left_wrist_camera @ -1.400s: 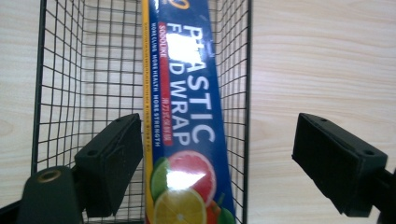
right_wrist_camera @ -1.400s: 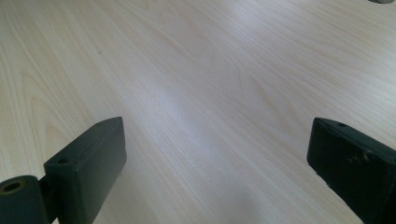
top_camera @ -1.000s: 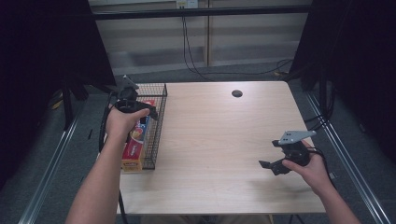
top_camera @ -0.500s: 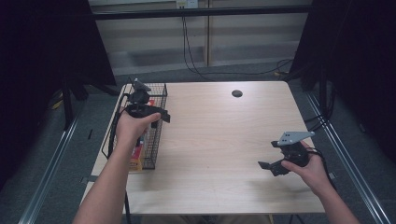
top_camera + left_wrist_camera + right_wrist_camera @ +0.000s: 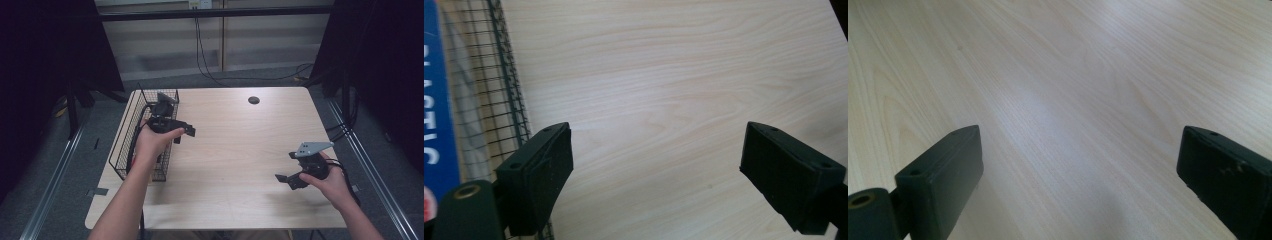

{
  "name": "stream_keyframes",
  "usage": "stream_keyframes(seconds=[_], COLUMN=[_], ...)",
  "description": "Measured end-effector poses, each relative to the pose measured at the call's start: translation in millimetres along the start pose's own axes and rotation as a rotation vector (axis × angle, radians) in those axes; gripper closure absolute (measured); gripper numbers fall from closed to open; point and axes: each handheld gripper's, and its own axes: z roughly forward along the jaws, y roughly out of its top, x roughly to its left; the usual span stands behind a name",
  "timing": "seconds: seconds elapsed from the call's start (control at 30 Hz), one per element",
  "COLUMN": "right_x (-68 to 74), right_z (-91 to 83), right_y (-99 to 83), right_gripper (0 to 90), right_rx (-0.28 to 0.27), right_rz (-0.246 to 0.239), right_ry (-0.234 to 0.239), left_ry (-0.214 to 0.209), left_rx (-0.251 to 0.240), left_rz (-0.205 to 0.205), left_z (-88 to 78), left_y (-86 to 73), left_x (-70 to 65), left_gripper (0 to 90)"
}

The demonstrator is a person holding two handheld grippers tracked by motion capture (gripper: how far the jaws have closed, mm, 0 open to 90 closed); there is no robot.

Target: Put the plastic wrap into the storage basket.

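Basket [image 5: 131, 150] is sitting at the frame's left — left hand-held gripper [image 5: 183, 133] gaping empty beside it, right hand-held gripper [image 5: 286, 180] open over the bench [image 5: 240, 135].

A wire basket [image 5: 131, 150] stands on the table [image 5: 235, 150] along its left edge. The left gripper [image 5: 182, 133] hangs just right of the basket's right wall, over bare tabletop, jaws apart. A box [image 5: 436, 125] lies inside the basket. The right gripper [image 5: 286, 181] sits well apart, near the table's front right corner.
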Motion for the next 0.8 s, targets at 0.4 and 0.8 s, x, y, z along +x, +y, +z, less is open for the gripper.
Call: stream_keyframes(seconds=[0.4, 0.8], right_x=[0.8, 0.6], right_z=[2.5, 5.8], right_y=[-0.7, -2.1], right_gripper=[4.5, 4.5], right_rx=[0.005, 0.011], right_rz=[-0.004, -0.003], right_ry=[-0.002, -0.008], left_ry=[-0.013, -0.066], left_rx=[0.011, -0.021], left_rz=[0.067, 0.122], left_z=[23.3, 42.3], left_y=[-17.2, -38.0], left_x=[-13.8, -25.7], left_gripper=[12.4, 10.4])
